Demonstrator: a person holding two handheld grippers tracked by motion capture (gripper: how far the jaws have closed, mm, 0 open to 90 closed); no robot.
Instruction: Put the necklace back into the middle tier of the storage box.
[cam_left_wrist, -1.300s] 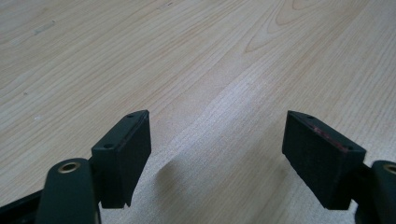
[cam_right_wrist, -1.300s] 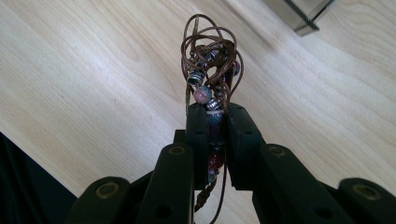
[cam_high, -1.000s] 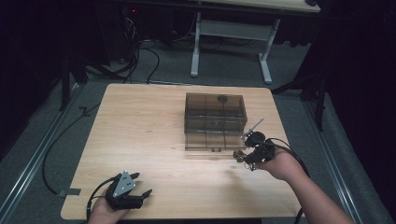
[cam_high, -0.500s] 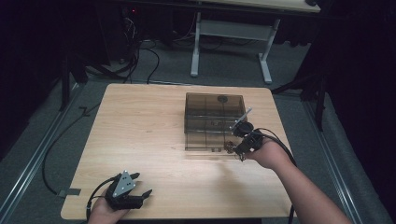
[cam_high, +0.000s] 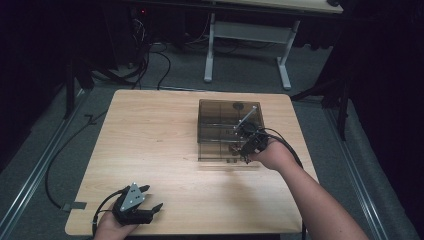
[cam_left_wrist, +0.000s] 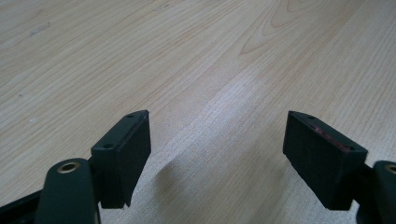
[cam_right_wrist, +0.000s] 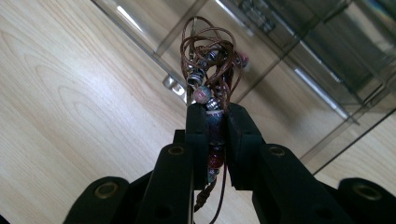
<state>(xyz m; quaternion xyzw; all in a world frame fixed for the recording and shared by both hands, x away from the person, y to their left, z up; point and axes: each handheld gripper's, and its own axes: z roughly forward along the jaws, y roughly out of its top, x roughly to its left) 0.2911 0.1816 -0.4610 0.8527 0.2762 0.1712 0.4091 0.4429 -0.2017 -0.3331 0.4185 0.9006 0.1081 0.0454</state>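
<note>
Right gripper (cam_right_wrist: 216, 112): jaws closed tight on a tangle of brown cord strung with beads — the beaded cord (cam_right_wrist: 210, 60) bunches up above the pads, and more of it hangs down between the jaws.
Right gripper, high view (cam_high: 243, 150): held in the person's right hand (cam_high: 272, 155) at the near right corner of the box, over its front edge.
Beaded cord, place: off the table, carried in the right gripper; loops reach toward the box's near wall, contact with it cannot be told.
Box (cam_high: 220, 112): smoky clear plastic organiser, divided into compartments, on the right half of the table, past its middle.
Box, right gripper view (cam_right_wrist: 322, 51): dividers and clear rim just behind the cord.
Left gripper (cam_high: 150, 197): rests at the near left edge of the table in the left hand — well apart from the box.
Left gripper, own view (cam_left_wrist: 217, 154): jaws wide apart, bare wood between them.
Table (cam_high: 150, 130): light wood, grain visible.
</note>
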